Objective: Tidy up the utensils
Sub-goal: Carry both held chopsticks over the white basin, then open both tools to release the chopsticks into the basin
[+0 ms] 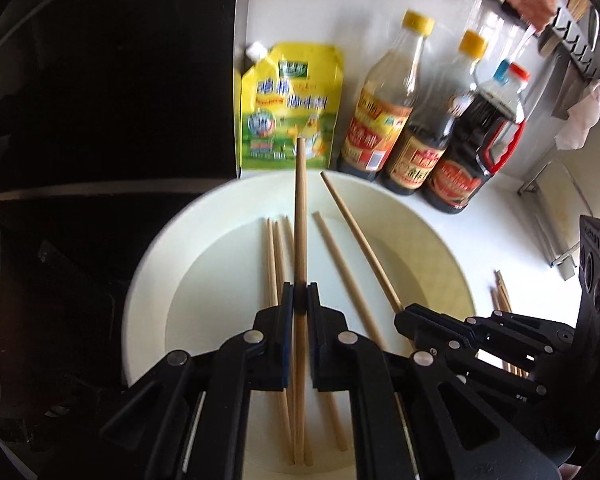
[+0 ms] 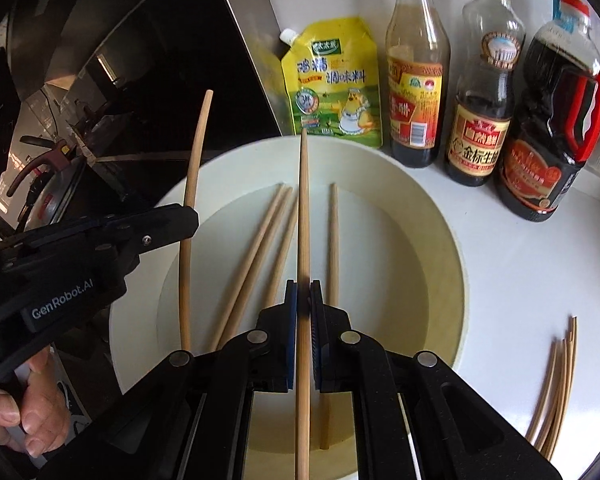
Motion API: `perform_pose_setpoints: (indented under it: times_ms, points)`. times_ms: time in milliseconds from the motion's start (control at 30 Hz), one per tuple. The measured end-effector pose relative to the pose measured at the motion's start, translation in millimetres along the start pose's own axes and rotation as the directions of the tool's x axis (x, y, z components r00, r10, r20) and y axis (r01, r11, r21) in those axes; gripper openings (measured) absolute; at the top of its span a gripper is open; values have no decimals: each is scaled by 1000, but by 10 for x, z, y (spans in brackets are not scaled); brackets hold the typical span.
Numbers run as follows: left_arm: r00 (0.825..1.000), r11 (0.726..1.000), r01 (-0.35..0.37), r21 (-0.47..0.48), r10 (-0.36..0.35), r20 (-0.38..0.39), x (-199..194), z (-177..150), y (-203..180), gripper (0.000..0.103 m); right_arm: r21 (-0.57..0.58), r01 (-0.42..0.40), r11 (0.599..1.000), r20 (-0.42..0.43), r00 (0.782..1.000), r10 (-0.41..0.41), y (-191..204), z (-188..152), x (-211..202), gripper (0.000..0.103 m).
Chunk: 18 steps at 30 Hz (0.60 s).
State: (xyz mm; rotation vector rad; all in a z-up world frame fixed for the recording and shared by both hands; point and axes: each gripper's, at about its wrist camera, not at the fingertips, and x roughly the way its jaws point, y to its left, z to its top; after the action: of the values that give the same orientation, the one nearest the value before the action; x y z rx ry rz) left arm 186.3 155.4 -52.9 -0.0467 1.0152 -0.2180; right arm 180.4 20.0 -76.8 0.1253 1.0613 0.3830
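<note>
A wide cream bowl (image 1: pixel 152 264) (image 2: pixel 432 240) on the white counter holds several loose wooden chopsticks (image 1: pixel 336 256) (image 2: pixel 332 240). My left gripper (image 1: pixel 300 300) is shut on one chopstick (image 1: pixel 301 200) and holds it above the bowl; it also shows at the left of the right wrist view (image 2: pixel 186 220) with its chopstick (image 2: pixel 194 160). My right gripper (image 2: pixel 303 300) is shut on another chopstick (image 2: pixel 303 208) above the bowl; it shows at the right of the left wrist view (image 1: pixel 404 314) with its chopstick (image 1: pixel 360 240).
A yellow seasoning pouch (image 1: pixel 290 104) (image 2: pixel 334 84) and three sauce bottles (image 1: pixel 388 100) (image 2: pixel 480 88) stand behind the bowl. A black stove (image 1: pixel 100 80) lies left. A small bunch of chopsticks (image 2: pixel 556 384) lies on the counter right of the bowl. A utensil rack (image 1: pixel 576 40) hangs at the far right.
</note>
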Motion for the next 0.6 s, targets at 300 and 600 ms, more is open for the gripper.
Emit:
perform_pose_setpoints:
  times_ms: [300,600]
  points:
    - [997,1000,0,-5,-1,-74,389,-49,115,8,38,30,999,-63,998,-27,-51,0,269,6]
    - [998,998,-30,-58,27,-56,353,-48,262,30,20,69,997,-35,997,-68,-55,16,176,13]
